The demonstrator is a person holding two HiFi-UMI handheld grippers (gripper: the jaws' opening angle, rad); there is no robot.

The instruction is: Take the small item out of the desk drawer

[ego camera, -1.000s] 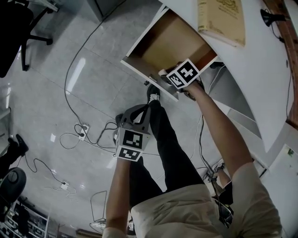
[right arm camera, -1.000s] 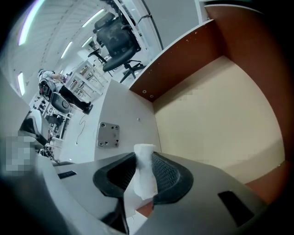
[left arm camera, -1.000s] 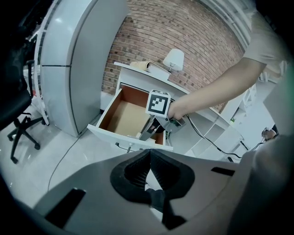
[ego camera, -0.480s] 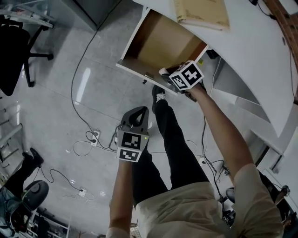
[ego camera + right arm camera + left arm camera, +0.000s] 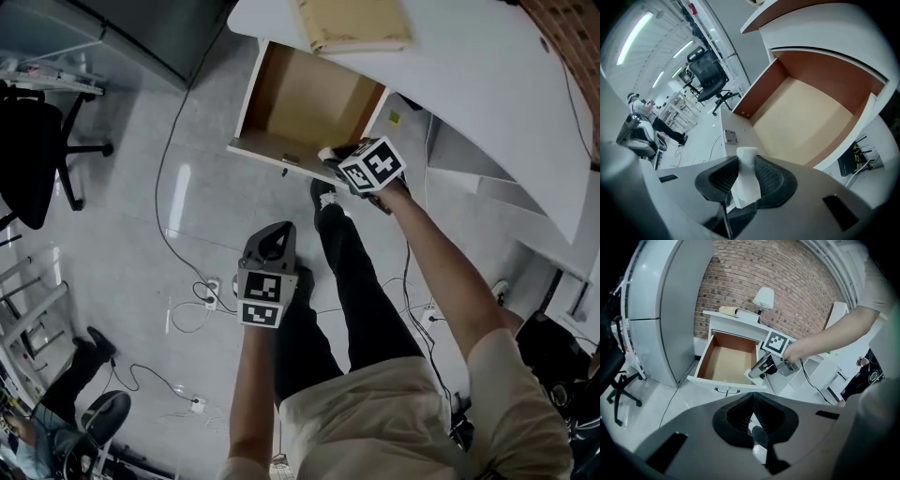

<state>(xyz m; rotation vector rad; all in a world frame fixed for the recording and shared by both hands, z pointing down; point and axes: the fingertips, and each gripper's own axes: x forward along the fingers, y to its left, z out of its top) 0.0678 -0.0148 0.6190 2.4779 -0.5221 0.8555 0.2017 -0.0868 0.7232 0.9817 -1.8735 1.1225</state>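
Note:
The desk drawer (image 5: 274,153) stands pulled out, and its brown floor (image 5: 806,119) is bare. My right gripper (image 5: 331,159) hovers at the drawer's front right corner, just outside the rim. It is shut on a small white item (image 5: 746,180), a soft rolled or folded piece that sticks up between the ribbed pads. The left gripper view shows this gripper (image 5: 761,370) beside the open drawer (image 5: 725,363). My left gripper (image 5: 275,234) is held lower, over the floor in front of a person's dark trouser leg. Its jaws meet at the tips with nothing between them.
A tan book (image 5: 352,23) lies on the white desk top (image 5: 469,56) above the drawer. A lamp (image 5: 763,298) stands on the desk against a brick wall. An office chair (image 5: 28,150) is at the left. Cables (image 5: 202,291) trail over the floor. A grey cabinet (image 5: 670,310) flanks the desk.
The head view has swung, so the desk and drawer sit higher in the picture. My right gripper stays at the drawer's front corner with the white item. The left gripper has barely moved.

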